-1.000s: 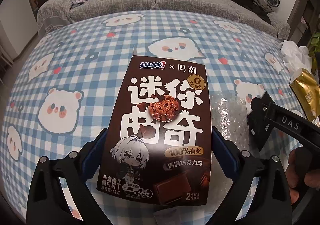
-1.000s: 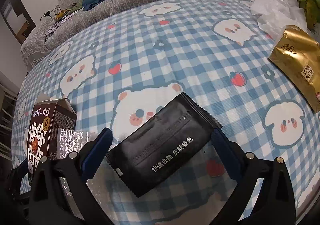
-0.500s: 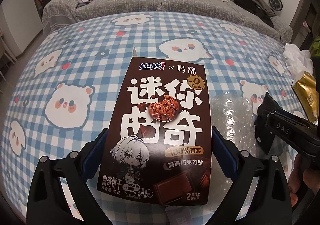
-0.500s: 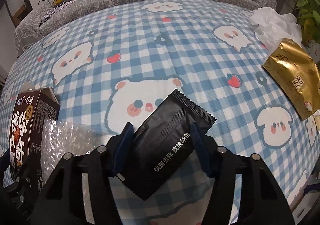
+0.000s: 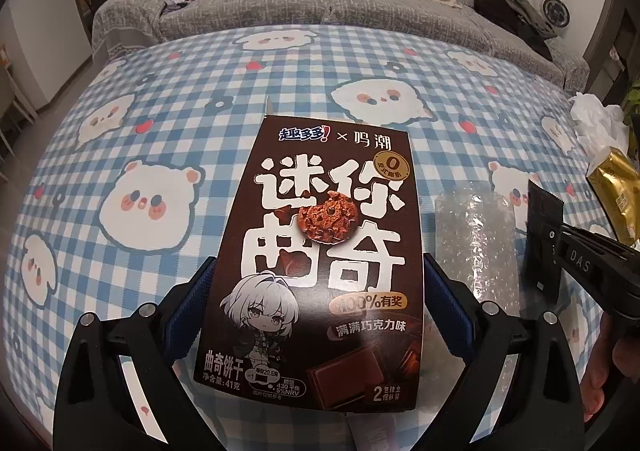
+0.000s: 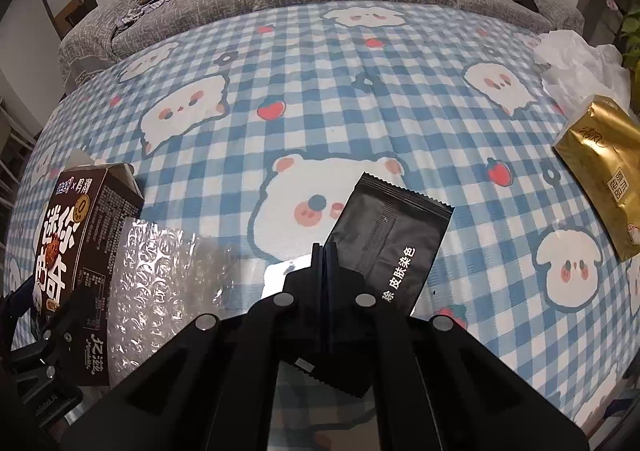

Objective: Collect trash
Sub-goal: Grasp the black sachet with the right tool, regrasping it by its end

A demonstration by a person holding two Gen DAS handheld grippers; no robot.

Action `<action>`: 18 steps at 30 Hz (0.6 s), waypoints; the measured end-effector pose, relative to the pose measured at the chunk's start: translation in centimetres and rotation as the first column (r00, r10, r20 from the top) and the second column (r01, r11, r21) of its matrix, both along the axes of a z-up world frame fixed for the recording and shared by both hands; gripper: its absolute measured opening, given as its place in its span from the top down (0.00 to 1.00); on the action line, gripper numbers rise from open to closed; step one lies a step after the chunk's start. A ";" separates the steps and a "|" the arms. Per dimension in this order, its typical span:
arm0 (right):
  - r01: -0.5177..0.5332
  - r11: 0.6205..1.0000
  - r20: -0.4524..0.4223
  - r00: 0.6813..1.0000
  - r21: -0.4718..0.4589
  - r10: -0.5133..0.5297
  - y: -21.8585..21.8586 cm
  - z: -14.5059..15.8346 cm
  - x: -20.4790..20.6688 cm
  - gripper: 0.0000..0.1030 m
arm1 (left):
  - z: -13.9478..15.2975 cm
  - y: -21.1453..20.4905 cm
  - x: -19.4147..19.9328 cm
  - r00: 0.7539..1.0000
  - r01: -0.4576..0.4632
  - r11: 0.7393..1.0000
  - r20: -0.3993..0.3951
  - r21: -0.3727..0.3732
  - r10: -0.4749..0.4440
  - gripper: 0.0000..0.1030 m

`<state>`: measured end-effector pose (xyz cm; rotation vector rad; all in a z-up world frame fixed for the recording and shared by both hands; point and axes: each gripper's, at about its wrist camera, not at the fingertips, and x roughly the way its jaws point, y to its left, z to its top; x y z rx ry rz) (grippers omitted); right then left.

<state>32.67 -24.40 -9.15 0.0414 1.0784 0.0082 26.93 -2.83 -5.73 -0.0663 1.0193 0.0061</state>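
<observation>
A dark brown cookie box (image 5: 332,251) lies on the blue checked tablecloth between the fingers of my left gripper (image 5: 316,311), whose jaws stand wide, one each side of the box without squeezing it. The box also shows in the right wrist view (image 6: 80,235). My right gripper (image 6: 326,263) is shut on a black sachet (image 6: 388,235) with white lettering, pinching its left edge. The sachet and right gripper show in the left wrist view (image 5: 542,235). A clear bubble-wrap piece (image 6: 160,279) lies between box and sachet.
A gold tissue pack (image 6: 600,171) and a crumpled white plastic bag (image 6: 576,63) lie at the table's right edge. A grey sofa (image 5: 320,11) with clothes and a cushion stands behind the table. The tablecloth (image 6: 360,91) stretches toward it.
My right gripper has closed from wide open onto the black sachet's edge. The left gripper stays open around the cookie box; both views have risen slightly.
</observation>
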 end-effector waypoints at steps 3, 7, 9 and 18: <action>-0.001 1.000 -0.017 1.000 -0.010 0.001 0.0 0.1 -0.2 0.87 | 0.0 0.0 0.0 1.000 -0.002 1.000 -0.001 -0.005 0.002 0.09; 0.049 0.999 -0.009 0.999 0.018 -0.048 -1.3 0.6 -0.5 0.34 | 0.0 0.1 0.0 1.000 -0.003 1.000 0.000 -0.006 0.003 0.09; 0.084 0.996 -0.011 0.996 0.014 -0.084 -2.0 0.7 -0.4 0.33 | 0.1 0.1 0.0 1.000 -0.001 1.000 0.000 -0.008 0.001 0.09; 0.165 0.984 -0.048 0.986 0.074 -0.161 -5.8 1.1 0.2 0.24 | 0.3 0.1 -0.2 1.000 0.009 1.000 0.004 -0.012 -0.009 0.09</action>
